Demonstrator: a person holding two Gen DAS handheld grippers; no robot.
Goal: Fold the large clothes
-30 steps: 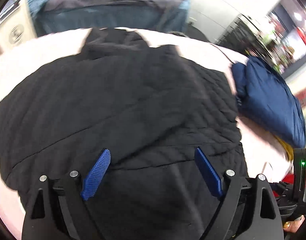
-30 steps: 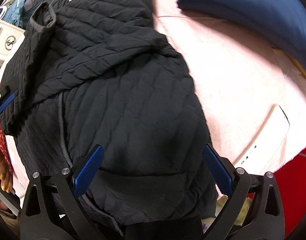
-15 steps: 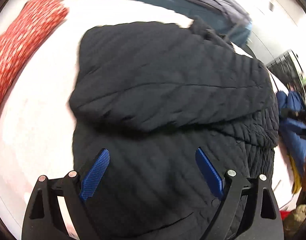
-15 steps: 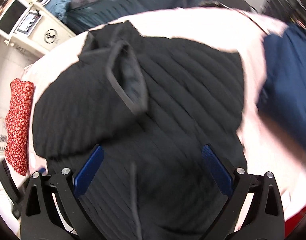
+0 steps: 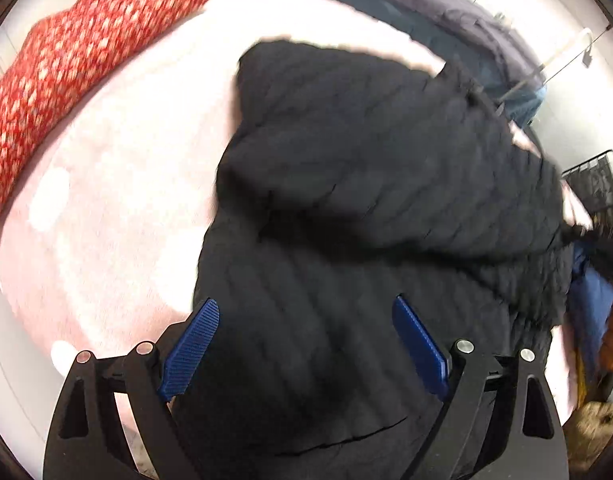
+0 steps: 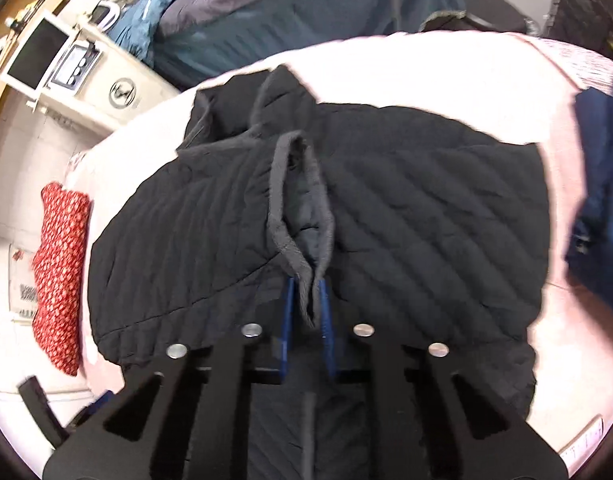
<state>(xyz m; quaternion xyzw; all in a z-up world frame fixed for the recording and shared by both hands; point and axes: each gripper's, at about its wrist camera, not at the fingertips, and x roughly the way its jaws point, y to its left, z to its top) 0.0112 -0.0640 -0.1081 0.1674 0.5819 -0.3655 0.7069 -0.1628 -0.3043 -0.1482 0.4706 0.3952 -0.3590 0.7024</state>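
Observation:
A black quilted jacket (image 5: 366,184) lies on a pink polka-dot bed (image 5: 118,184), one sleeve folded across its body. My left gripper (image 5: 302,344) is open and empty, hovering over the jacket's lower left part. In the right wrist view the jacket (image 6: 426,208) fills the middle, collar at the far end. My right gripper (image 6: 306,312) is shut on the grey-edged sleeve cuff (image 6: 302,216), which stands up between the blue fingers (image 6: 288,316).
A red patterned cushion (image 5: 66,52) lies at the bed's far left, also in the right wrist view (image 6: 60,280). A navy garment (image 6: 602,208) lies at the right. A dark blue bedding pile (image 6: 290,12) and a white appliance (image 6: 66,68) stand beyond the bed.
My right gripper went from open to shut on the sleeve cuff. My left gripper swung left, stayed open, and now sees the bed's left side and red cushion.

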